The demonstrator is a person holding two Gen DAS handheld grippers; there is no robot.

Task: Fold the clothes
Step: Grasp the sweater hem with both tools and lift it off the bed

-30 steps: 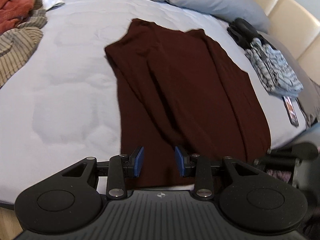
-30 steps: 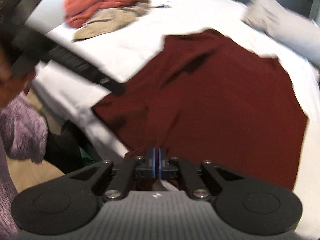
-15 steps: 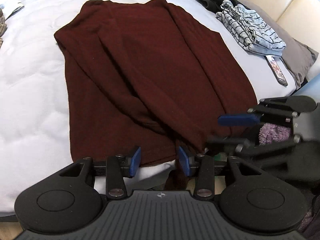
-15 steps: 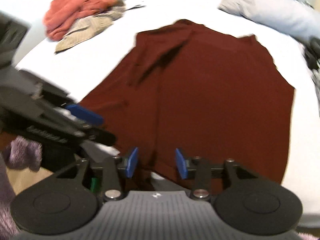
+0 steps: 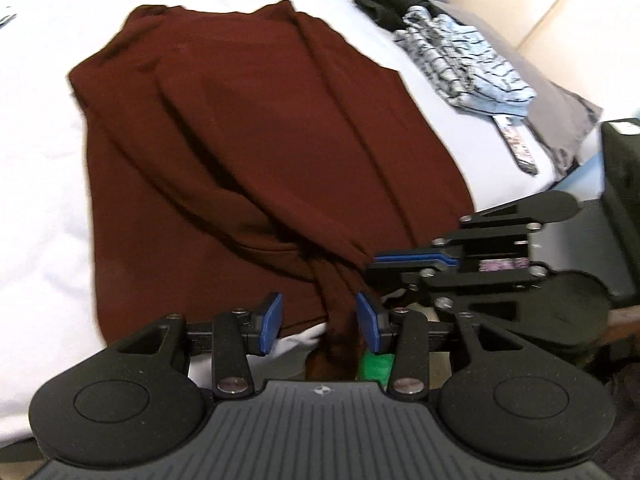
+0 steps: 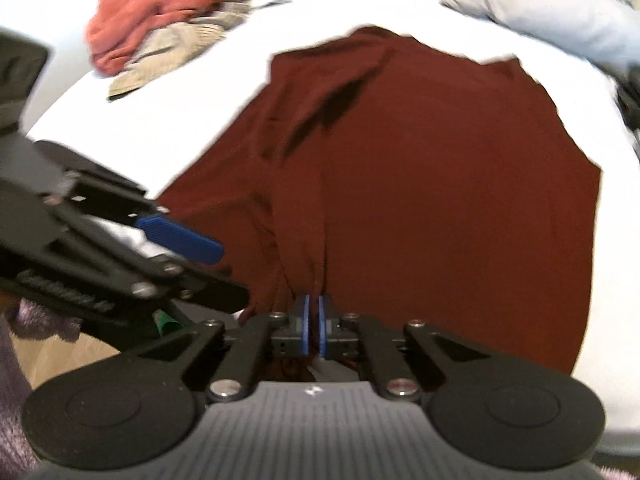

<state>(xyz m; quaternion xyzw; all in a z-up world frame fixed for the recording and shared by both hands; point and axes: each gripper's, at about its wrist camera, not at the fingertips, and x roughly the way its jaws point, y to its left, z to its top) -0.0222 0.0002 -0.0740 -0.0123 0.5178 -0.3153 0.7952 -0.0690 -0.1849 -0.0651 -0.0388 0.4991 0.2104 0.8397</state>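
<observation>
**Hem gathered at the bed's near edge**

Left wrist view: maroon garment (image 5: 256, 132) lies spread on the white bed (image 5: 36, 184), its lower part bunched into a twisted strand that runs down over the mattress edge. That strand passes between the blue pads of the left tongs (image 5: 319, 323), which stand apart and grip nothing. The right tongs (image 5: 412, 261) come in from the side with pads pressed together at the gathered cloth. A patterned folded item (image 5: 460, 64) sits well apart near the headboard side.

Right wrist view: the right tongs (image 6: 312, 330) are drawn together; the maroon fabric narrows right into them, so they seem clamped on the hem, though blur hides the bite itself. The left tongs (image 6: 180, 240) hover open just beside. A heap of orange and tan clothes (image 6: 160, 28) lies at the far corner.

Doing this step well probably means the left tongs closing on a separate part of the hem, not the same bunch, so the edge can be pulled flat and straight before any fold; tugging the twisted strand risks dragging the whole garment off the bed.
</observation>
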